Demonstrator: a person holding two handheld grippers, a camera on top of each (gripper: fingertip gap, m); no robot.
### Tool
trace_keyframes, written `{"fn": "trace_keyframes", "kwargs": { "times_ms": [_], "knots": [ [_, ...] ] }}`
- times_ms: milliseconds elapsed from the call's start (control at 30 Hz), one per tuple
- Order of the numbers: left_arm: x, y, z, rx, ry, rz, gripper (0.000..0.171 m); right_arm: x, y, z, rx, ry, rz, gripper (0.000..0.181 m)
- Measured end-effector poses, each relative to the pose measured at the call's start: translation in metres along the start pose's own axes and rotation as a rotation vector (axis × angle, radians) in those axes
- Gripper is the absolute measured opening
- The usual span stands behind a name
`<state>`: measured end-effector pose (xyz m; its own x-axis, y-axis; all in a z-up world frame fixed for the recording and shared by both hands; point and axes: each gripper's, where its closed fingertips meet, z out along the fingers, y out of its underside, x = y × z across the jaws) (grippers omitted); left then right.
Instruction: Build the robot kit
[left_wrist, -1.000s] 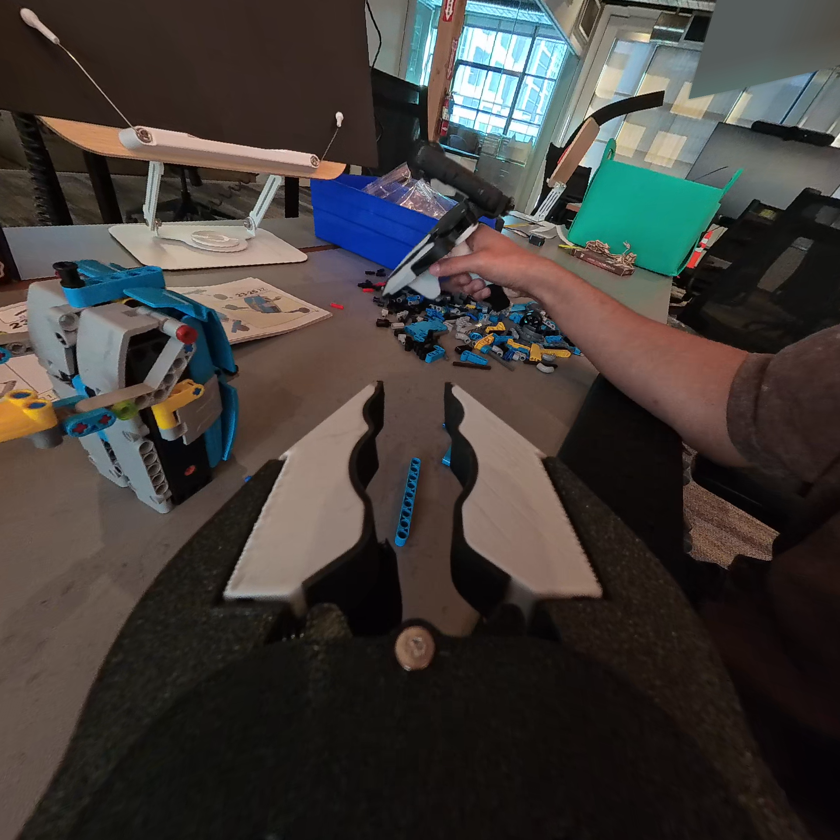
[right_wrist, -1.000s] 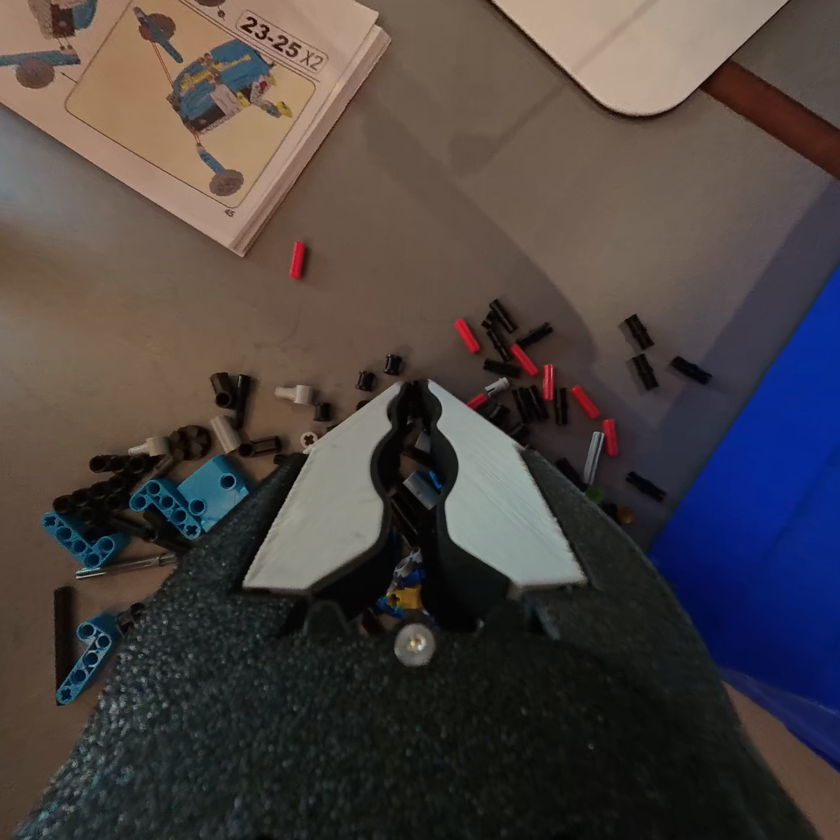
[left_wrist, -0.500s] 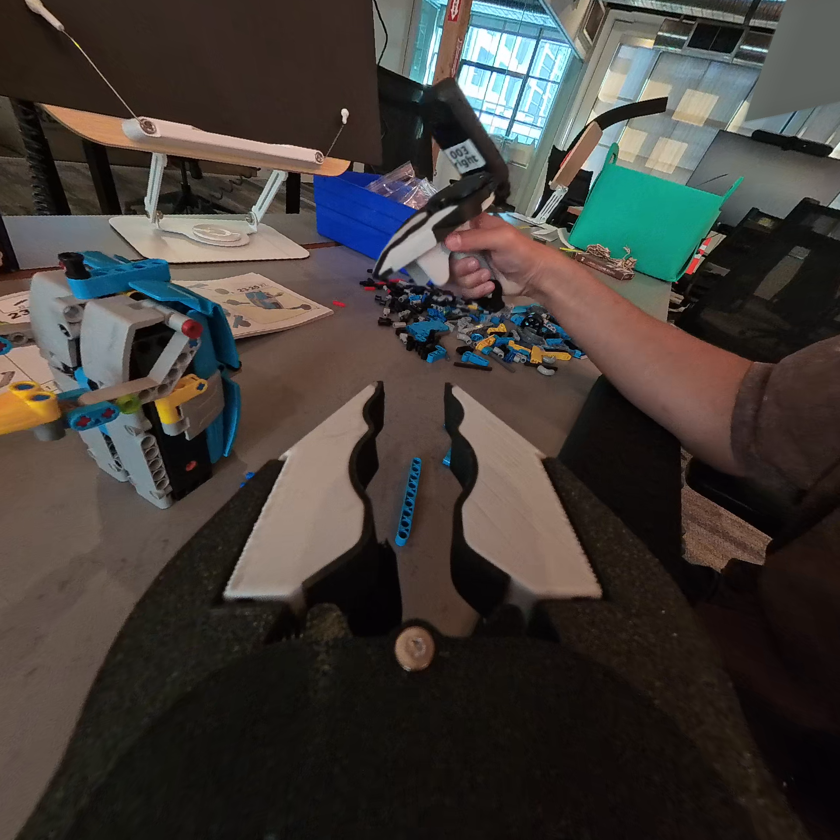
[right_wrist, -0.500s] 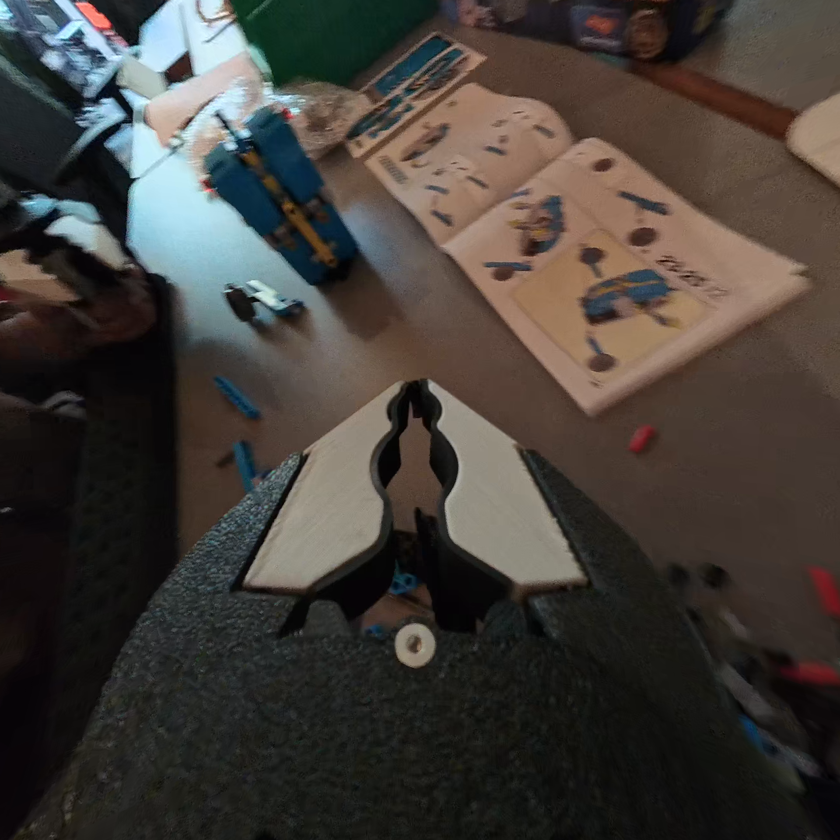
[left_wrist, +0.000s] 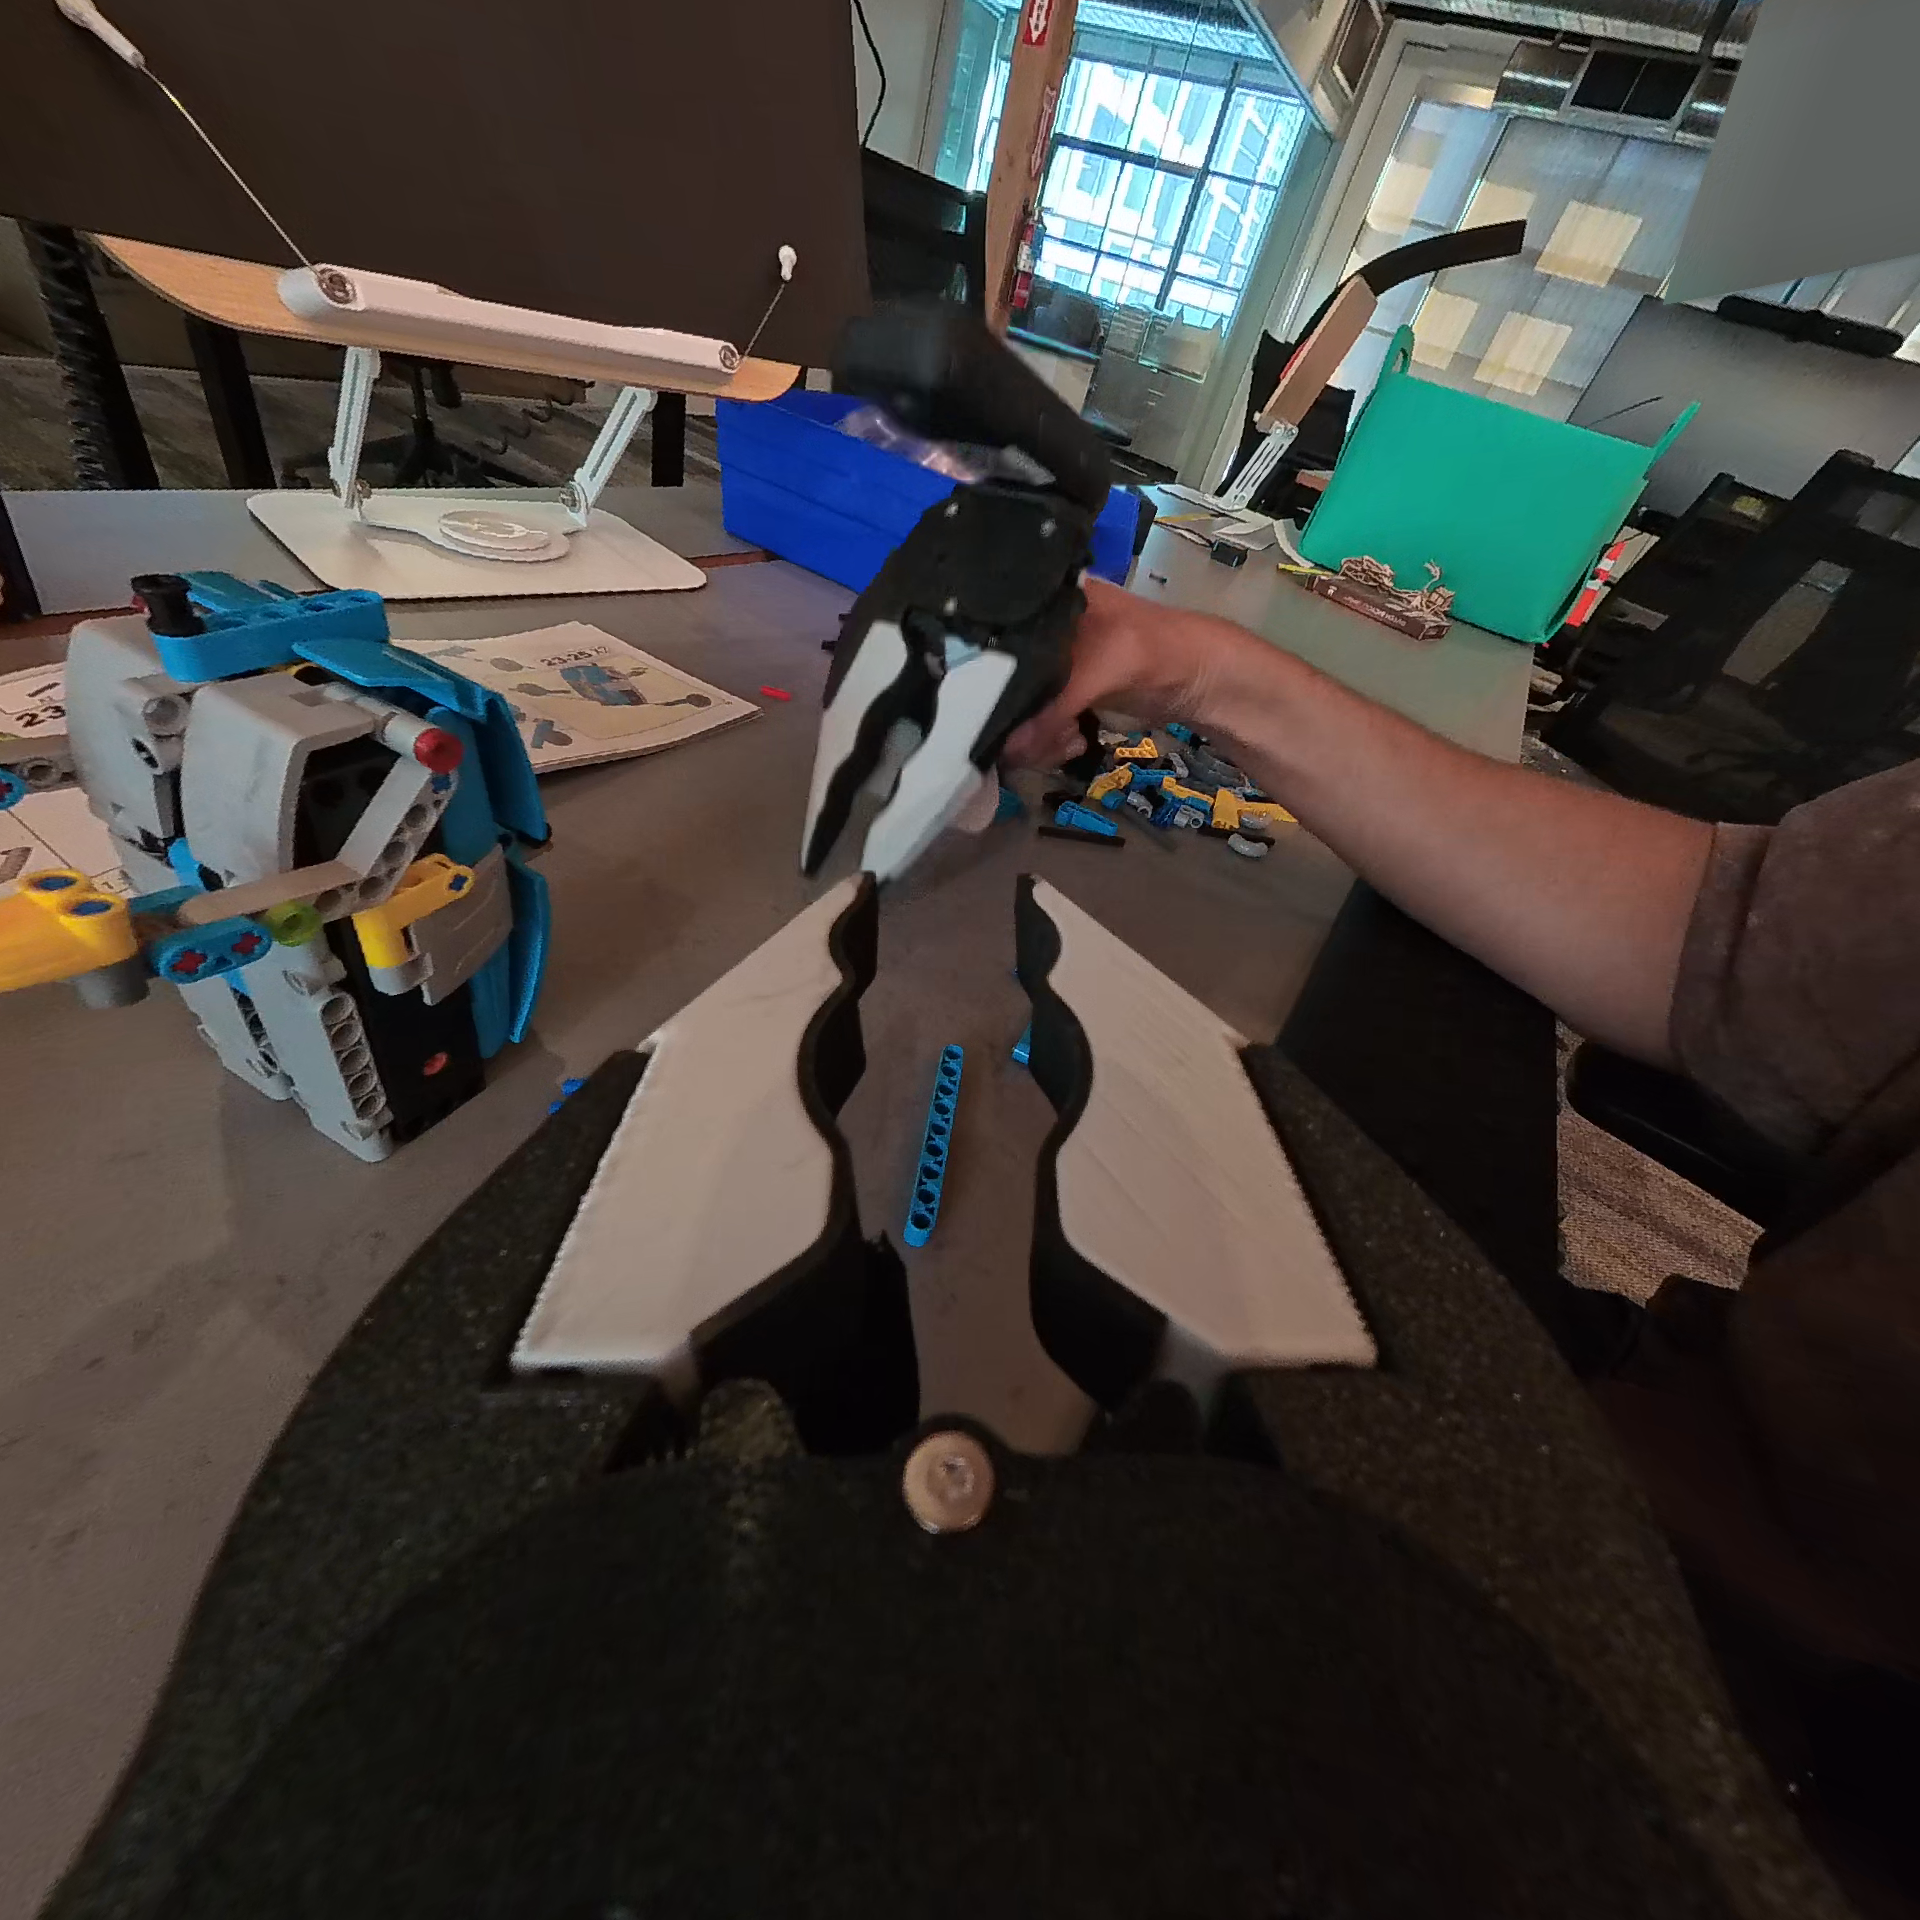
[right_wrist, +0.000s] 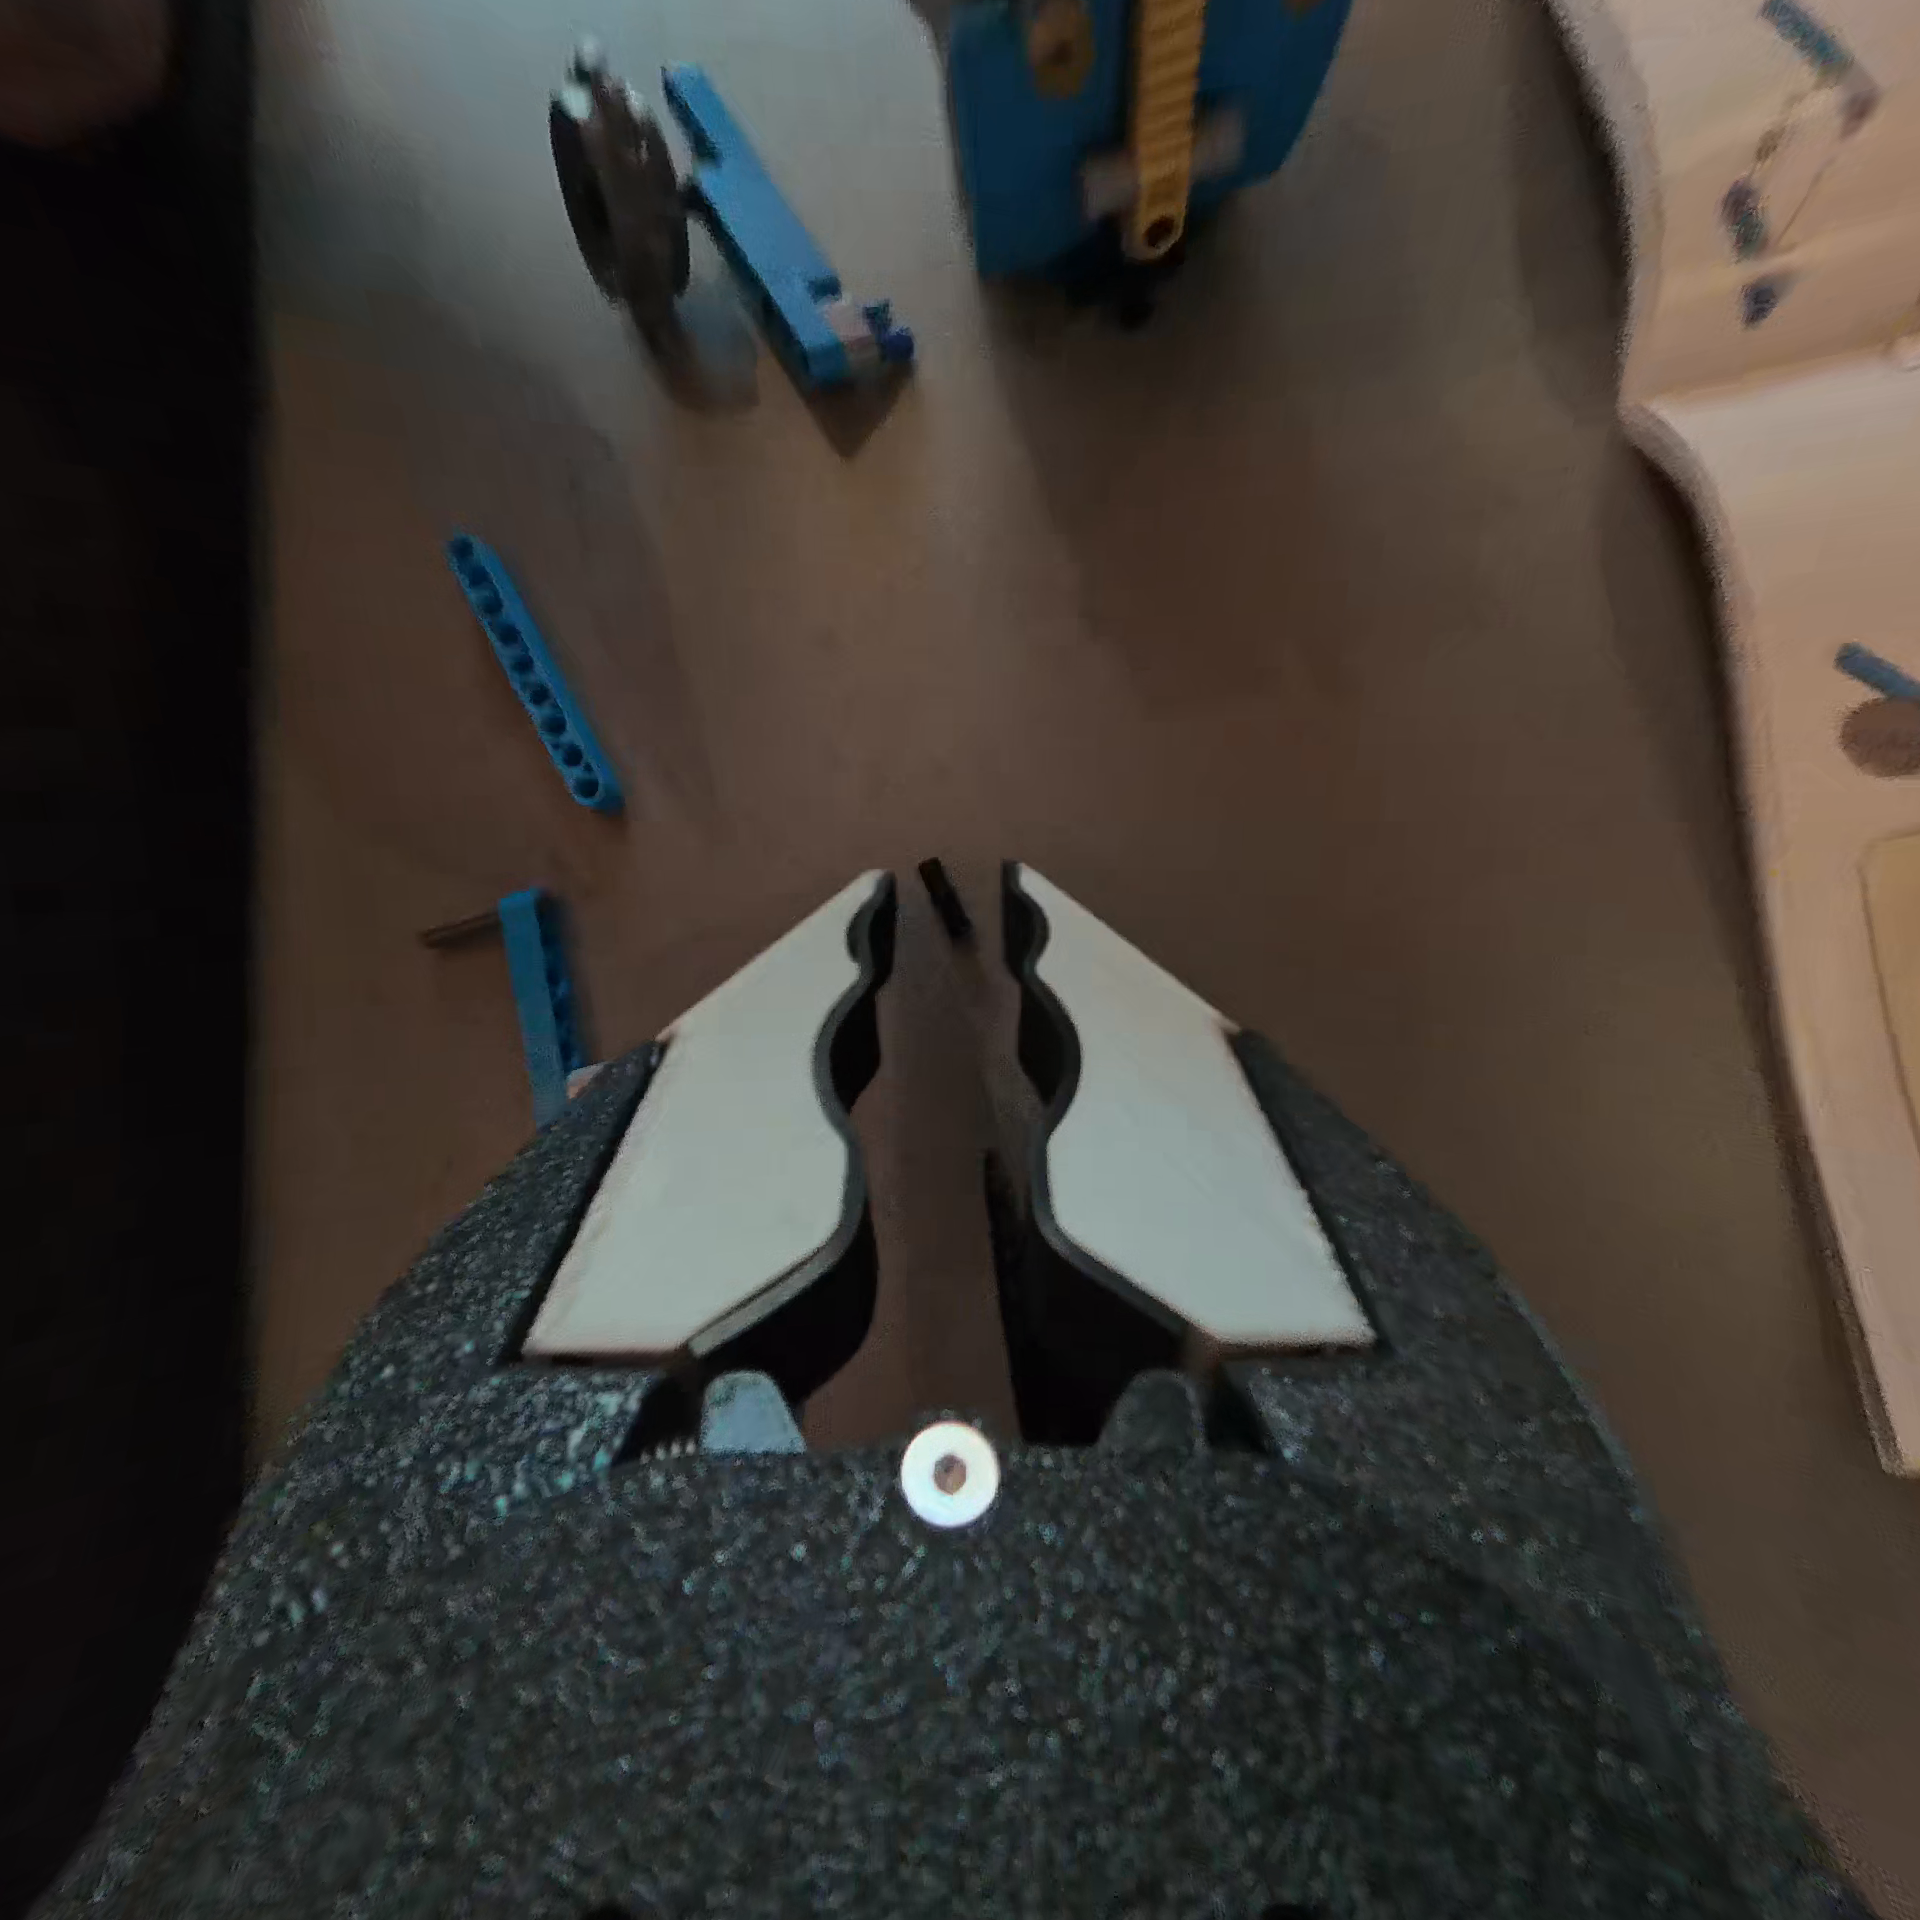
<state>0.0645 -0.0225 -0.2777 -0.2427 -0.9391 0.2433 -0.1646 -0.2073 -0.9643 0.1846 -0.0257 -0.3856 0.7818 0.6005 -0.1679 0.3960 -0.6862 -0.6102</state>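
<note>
Standing by the table (left_wrist: 727, 914), I took the blue-and-grey brick model (left_wrist: 312, 862) as my mark. To its right the left gripper (left_wrist: 940, 894) hovered low with its fingers spread apart and holding nothing. A long blue beam (left_wrist: 935, 1143) lay flat on the table in the gap beneath them.

Just beyond, also right of the model, the right gripper (right_wrist: 945, 873) pointed down at the table with its fingers parted. A small black pin (right_wrist: 943, 899) sat between the tips, and I could not tell whether it touched either one. A short blue beam (right_wrist: 540, 977) lay beside it. The pile of loose pieces (left_wrist: 1164, 800) lay farther right of the model.

A pin that small, I judged, wanted a square pinch at the very tips, or it would roll away.
</note>
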Motion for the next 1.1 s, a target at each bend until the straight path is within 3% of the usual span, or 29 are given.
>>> {"fn": "trace_keyframes", "kwargs": {
  "times_ms": [100,167,333,400,500,667,1100],
  "knots": [
    [0.000,0.000,0.000,0.003,0.001,-0.001,0.026,0.023,-0.012,-0.042,0.193,0.030,0.102,0.022],
    [0.000,-0.001,-0.001,0.004,0.001,-0.003,0.026,0.059,-0.005,-0.077,0.285,0.170,0.199,0.022],
    [-0.001,0.000,-0.001,0.003,0.003,-0.010,0.026,0.171,0.090,-0.180,0.373,0.776,0.636,0.025],
    [-0.001,0.000,-0.001,0.003,0.004,-0.015,0.026,0.182,0.120,-0.199,0.426,0.827,0.808,0.029],
    [-0.002,0.000,0.000,0.001,0.006,-0.024,0.026,0.185,0.136,-0.196,0.421,0.808,0.899,0.031],
    [-0.003,-0.001,-0.001,0.005,0.004,-0.031,0.026,0.186,0.158,-0.176,0.183,0.856,0.833,0.031],
    [-0.002,0.000,-0.001,-0.001,0.003,-0.024,0.026,0.188,0.160,-0.162,0.111,0.847,0.813,0.024]
  ]
}}
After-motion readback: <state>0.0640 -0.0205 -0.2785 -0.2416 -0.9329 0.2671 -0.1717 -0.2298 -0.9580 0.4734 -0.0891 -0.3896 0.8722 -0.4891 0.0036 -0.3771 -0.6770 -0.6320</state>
